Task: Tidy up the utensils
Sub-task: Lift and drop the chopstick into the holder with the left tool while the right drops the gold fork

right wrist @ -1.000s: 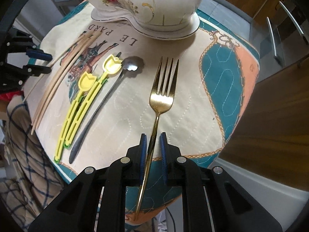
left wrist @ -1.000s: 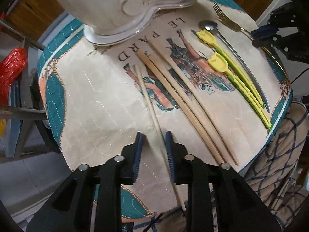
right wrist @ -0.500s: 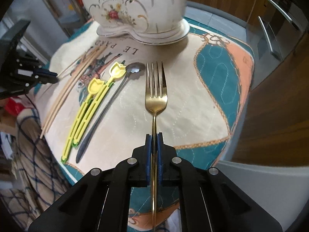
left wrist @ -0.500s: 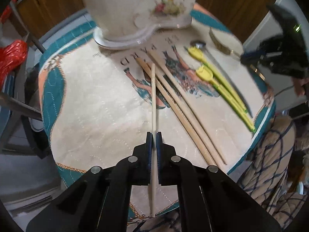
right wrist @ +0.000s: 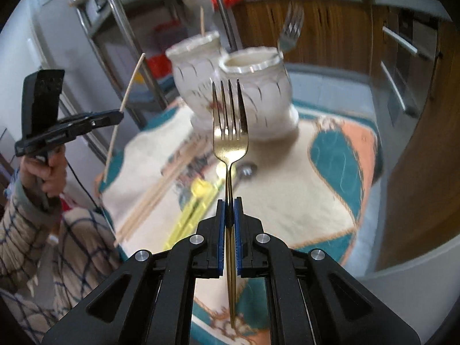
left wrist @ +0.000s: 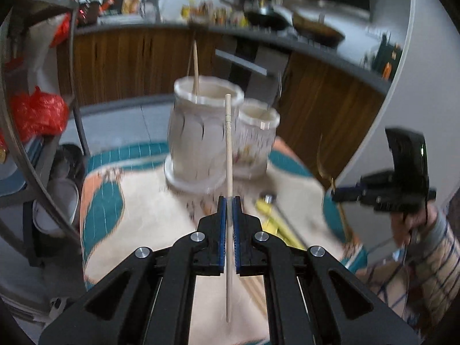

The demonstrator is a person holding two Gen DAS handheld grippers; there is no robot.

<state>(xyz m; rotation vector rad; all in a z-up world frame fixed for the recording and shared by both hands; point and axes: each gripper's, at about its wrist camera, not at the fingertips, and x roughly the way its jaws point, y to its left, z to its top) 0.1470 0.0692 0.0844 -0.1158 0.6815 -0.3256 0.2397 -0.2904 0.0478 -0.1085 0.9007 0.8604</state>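
A single wooden chopstick [left wrist: 228, 155] is clamped between the closed pads of the left gripper [left wrist: 229, 201], lifted clear of the quilted mat [left wrist: 138, 215] and pointed toward the taller cup [left wrist: 201, 132] of the twin ceramic holder, where one chopstick [left wrist: 195, 66] is already stood. A gold fork [right wrist: 230, 132] is pinched by its handle in the closed right gripper [right wrist: 229, 202], tines up, in front of the shorter cup [right wrist: 253, 92], in which a silver fork [right wrist: 290, 31] is already leaned. Each piece is best tipped upright above its matching cup and lowered inside the rim before the grip is eased, so that nothing is knocked against the ceramic. The remaining chopsticks [right wrist: 161, 189], yellow utensils [right wrist: 195, 204] and spoon [right wrist: 247, 169] are smeared by motion blur, and the cups' interiors cannot be seen.
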